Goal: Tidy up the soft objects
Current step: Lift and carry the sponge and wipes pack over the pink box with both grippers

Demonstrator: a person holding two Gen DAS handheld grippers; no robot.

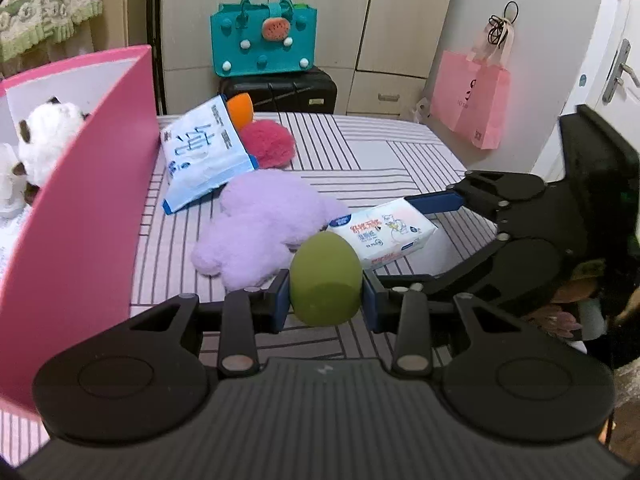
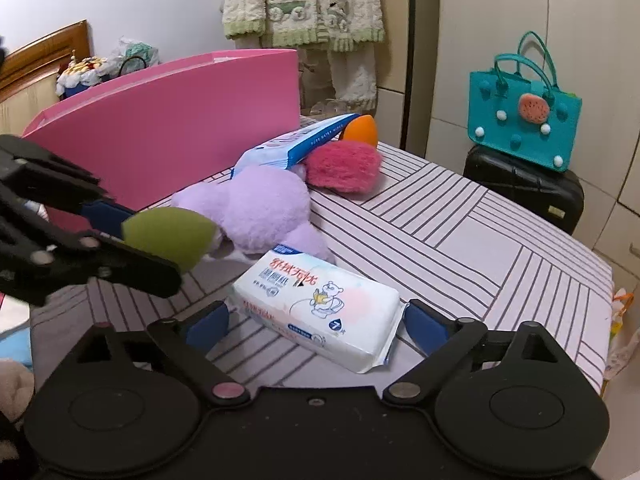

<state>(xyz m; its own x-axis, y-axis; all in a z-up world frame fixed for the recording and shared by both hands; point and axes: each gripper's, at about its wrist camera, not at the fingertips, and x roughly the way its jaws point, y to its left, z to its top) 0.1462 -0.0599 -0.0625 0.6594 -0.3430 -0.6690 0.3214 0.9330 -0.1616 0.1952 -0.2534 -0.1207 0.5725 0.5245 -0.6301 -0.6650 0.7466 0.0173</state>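
My left gripper (image 1: 325, 300) is shut on a green egg-shaped sponge (image 1: 325, 280), held above the striped tablecloth (image 1: 380, 152); the right wrist view shows this left gripper (image 2: 152, 240) and the sponge (image 2: 168, 236) at left. My right gripper (image 2: 314, 320) stands open around a white tissue pack (image 2: 316, 304) that lies on the cloth, with a small gap at each pad. Behind the pack are a purple plush (image 1: 260, 220), a red fluffy pad (image 1: 268, 144), an orange sponge (image 1: 240, 110) and a blue-white wipes pack (image 1: 204, 148).
A tall pink box (image 1: 80, 184) at left holds a white plush (image 1: 48, 136). Beyond the table stand a teal bag (image 1: 264, 36) on a black suitcase (image 1: 280, 88) and a hanging pink paper bag (image 1: 476, 100). The table's right edge (image 2: 600, 280) is near.
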